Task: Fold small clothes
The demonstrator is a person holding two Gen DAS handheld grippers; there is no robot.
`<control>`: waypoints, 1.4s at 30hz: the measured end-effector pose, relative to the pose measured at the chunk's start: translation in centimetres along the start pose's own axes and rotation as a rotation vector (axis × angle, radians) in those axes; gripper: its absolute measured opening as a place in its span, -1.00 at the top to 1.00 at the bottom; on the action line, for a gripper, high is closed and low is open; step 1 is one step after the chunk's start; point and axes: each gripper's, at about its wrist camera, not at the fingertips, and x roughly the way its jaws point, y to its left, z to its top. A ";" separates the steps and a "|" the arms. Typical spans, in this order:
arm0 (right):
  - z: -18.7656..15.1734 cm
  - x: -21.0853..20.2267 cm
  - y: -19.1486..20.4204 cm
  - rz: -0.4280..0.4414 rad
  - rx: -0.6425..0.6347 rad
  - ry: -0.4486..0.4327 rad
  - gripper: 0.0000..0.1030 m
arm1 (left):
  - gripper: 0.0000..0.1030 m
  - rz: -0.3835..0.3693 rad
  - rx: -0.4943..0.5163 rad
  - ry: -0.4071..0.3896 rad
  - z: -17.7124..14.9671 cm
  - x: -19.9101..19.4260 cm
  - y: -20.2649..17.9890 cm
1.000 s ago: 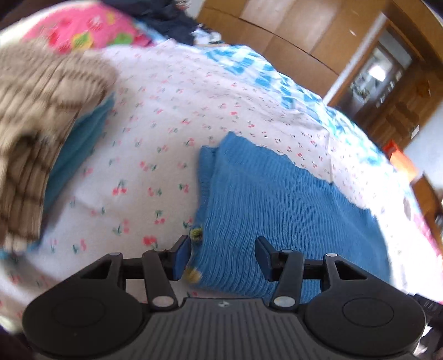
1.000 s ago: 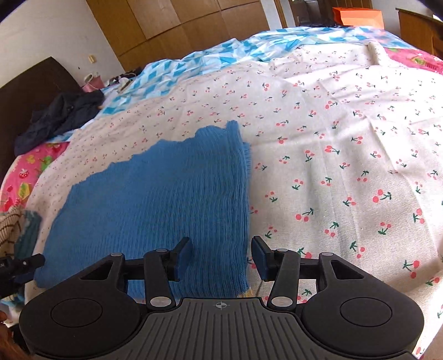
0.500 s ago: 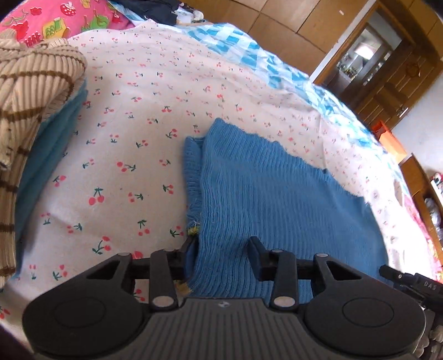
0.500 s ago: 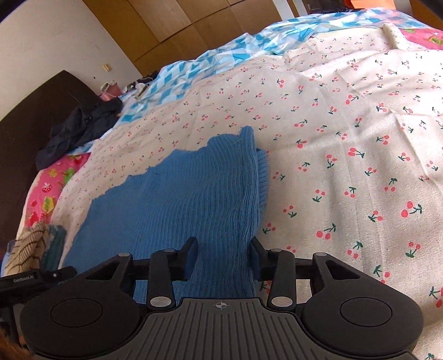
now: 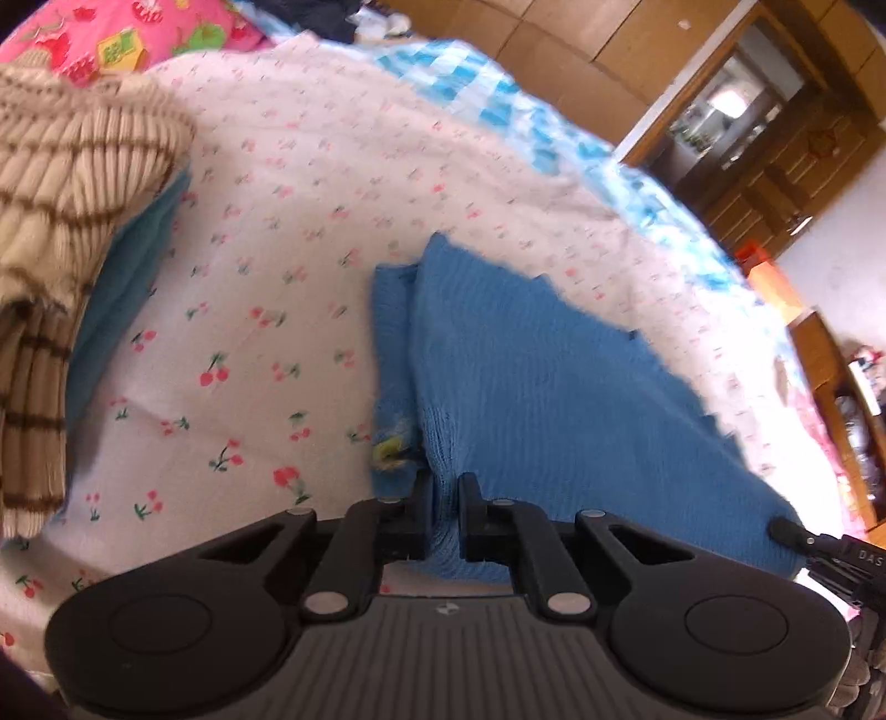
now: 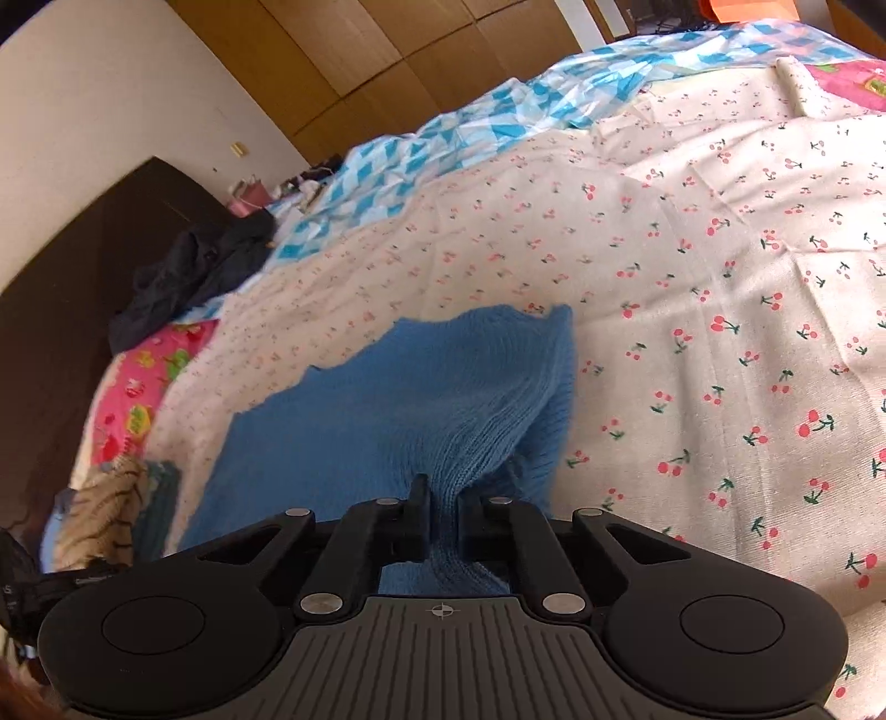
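Note:
A blue knit garment [image 5: 554,387] lies spread on the cherry-print bedsheet [image 5: 249,343]. My left gripper [image 5: 446,490] is shut on its near left corner, the knit bunched between the jaws. My right gripper [image 6: 443,498] is shut on the garment's [image 6: 387,410] near right corner, and the cloth rises in a ridge toward the jaws. The right gripper's tip shows at the right edge of the left wrist view [image 5: 786,531].
A beige striped sweater [image 5: 66,183] lies on a teal folded garment [image 5: 127,277] at the left. A pink pillow [image 5: 127,39], dark clothes [image 6: 194,271] and a blue patterned quilt [image 6: 498,122] lie farther back. Wooden wardrobes [image 6: 387,55] stand behind the bed.
Both grippers have closed on the garment's near corners; they were open around the edge before. The cloth near each jaw has bunched and lifted slightly.

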 end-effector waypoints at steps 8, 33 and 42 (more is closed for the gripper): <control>-0.3 0.5 -0.2 0.016 0.018 0.010 0.73 | 0.52 -0.062 -0.006 0.016 0.9 0.6 0.2; -0.8 1.2 0.0 -0.025 0.045 0.065 0.74 | 0.78 -0.038 -0.149 0.088 -0.6 0.5 3.0; 1.4 -2.0 3.5 -0.242 -0.188 -0.151 0.17 | 0.57 0.039 0.010 -0.078 1.0 -2.6 0.7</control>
